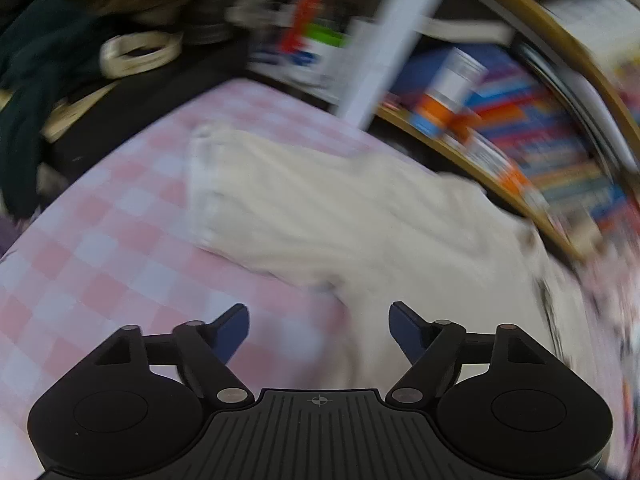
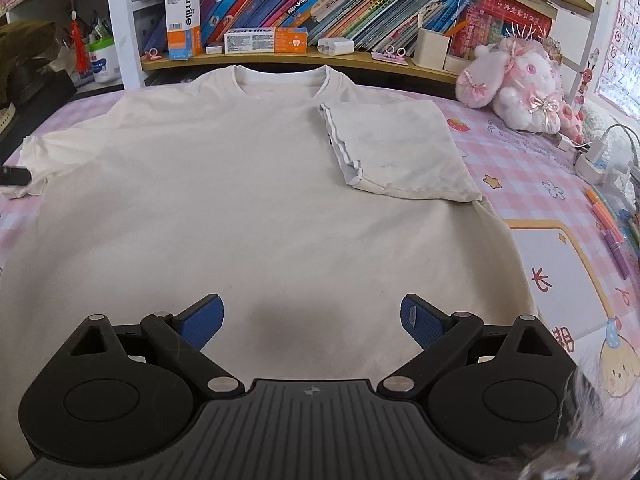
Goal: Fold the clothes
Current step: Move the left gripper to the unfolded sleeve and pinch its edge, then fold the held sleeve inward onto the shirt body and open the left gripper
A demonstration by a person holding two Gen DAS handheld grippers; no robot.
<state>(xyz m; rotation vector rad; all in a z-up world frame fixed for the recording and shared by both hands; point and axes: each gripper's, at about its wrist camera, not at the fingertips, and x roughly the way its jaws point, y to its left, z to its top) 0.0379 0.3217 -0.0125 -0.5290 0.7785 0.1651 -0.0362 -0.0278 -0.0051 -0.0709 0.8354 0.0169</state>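
Cream cotton T-shirt (image 2: 240, 200) lies flat, front up, on the pink checked surface (image 1: 100, 260), collar toward the bookshelf (image 2: 320, 12), hem nearest the right gripper (image 2: 312, 320). Right sleeve (image 2: 396, 152) already folded in over the chest; left sleeve (image 2: 36, 160) not yet folded, spread out to the side. Right gripper hangs over the lower middle of the shirt, fingers wide, nothing between them, not touching cloth as far as I can tell. Left gripper (image 1: 318, 330) is over the checked cloth just beside the shirt's edge, fingers (image 1: 234, 328) fairly wide and empty; its view is motion-blurred so cloth detail is poor. A dark tip, likely that left gripper, shows near the left sleeve at the edge of the right view. Step in hand, judged: fold the left sleeve in to match the right. To do it well: come down on the sleeve cuff, pinch the cuff edge through both layers only, not the checked cloth under it, lift low, carry it across toward the collar line, lay it flat so the fold edge runs parallel to the shirt's side. Right gripper could pin the body to stop the shirt sliding. Risk: dragging the whole shirt or bunching the shoulder.
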